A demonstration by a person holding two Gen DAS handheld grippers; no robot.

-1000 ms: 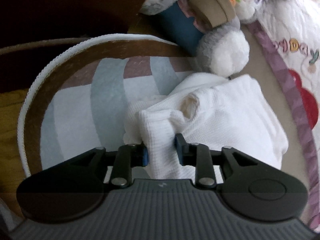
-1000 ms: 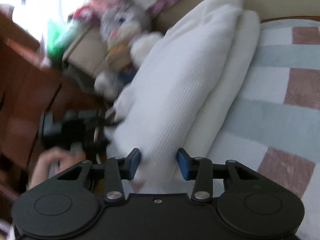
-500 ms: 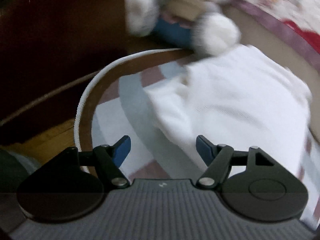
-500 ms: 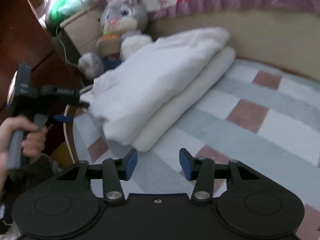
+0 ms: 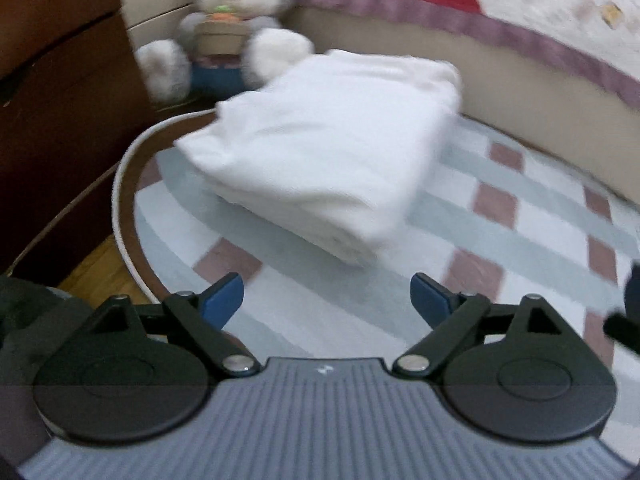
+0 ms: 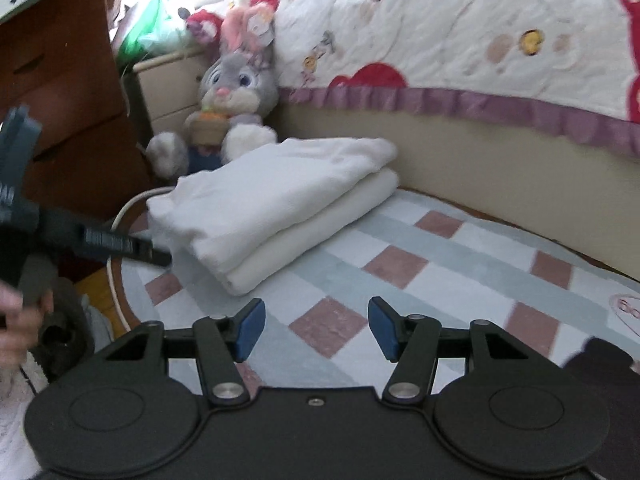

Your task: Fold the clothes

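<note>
Two folded white garments (image 6: 272, 204) lie stacked on a round checked rug (image 6: 440, 264), near its far-left edge, the brighter white one on top of a creamier one. The stack sits well clear of both tools.

The left tool (image 5: 326, 300) hovers low over the rug with its blue-padded fingers spread wide and nothing between them. The right tool (image 6: 316, 328) is likewise released, its fingers parted over bare rug, short of the stack.

The right wrist view shows the two layers of the stack distinctly (the left wrist view is motion-blurred, so there the clothes (image 5: 324, 156) read as one white bundle). It also shows the left tool from the side (image 6: 104, 242), a dark bar reaching toward the near-left corner of the stack, gripped by a person's hand (image 6: 20, 316) at the left border; whether its tip touches the cloth cannot be told.

Behind the stack a grey plush rabbit (image 6: 228, 108) sits just beyond the rug's far-left edge, by a wooden cabinet (image 6: 60, 92). A bed with a patterned quilt (image 6: 460, 36) runs along the rug's far edge. Only the left view shows the rug's white corded rim (image 5: 120, 184) and the wood floor (image 5: 100, 268) beyond it.
</note>
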